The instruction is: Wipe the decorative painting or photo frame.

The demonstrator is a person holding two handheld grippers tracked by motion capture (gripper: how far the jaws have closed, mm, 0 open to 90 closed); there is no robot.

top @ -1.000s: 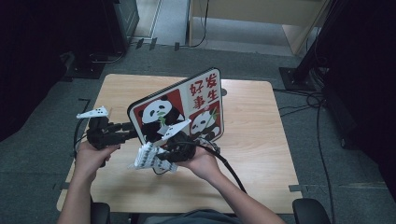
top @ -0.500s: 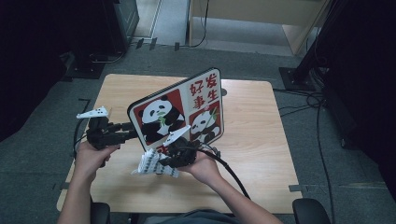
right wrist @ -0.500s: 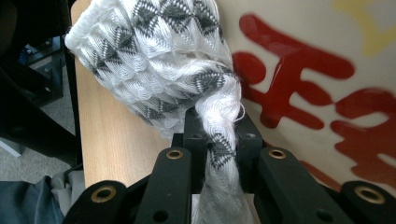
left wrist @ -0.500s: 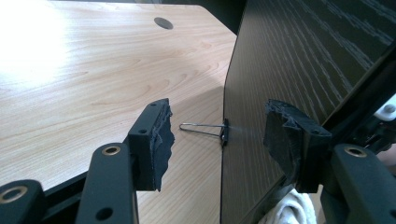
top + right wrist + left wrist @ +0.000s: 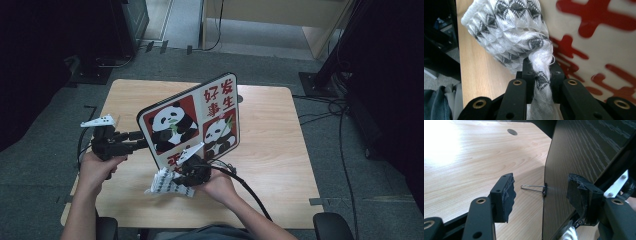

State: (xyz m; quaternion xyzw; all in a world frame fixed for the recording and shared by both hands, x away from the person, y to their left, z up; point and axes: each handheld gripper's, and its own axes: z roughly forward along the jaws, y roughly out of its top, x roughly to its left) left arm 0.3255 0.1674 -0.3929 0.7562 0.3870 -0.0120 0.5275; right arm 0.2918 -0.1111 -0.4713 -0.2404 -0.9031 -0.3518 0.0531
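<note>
Now right gripper (image 5: 541, 75) clamped tight on patterned cloth (image 5: 509, 32), left gripper (image 5: 541, 195) spread wide around panda board's (image 5: 192, 120) clipped edge above counter (image 5: 270, 145).

Each hand-held gripper (image 5: 134, 139) is black — brass-ringed screw holes along the jaws, torn black padding, a thick black cable (image 5: 250, 192) trailing.

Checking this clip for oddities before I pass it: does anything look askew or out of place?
The panda board stands tilted on edge rather than lying flat. A binder clip is on its edge between the open jaws of the left gripper. The right gripper is shut on a bunched patterned cloth.
</note>
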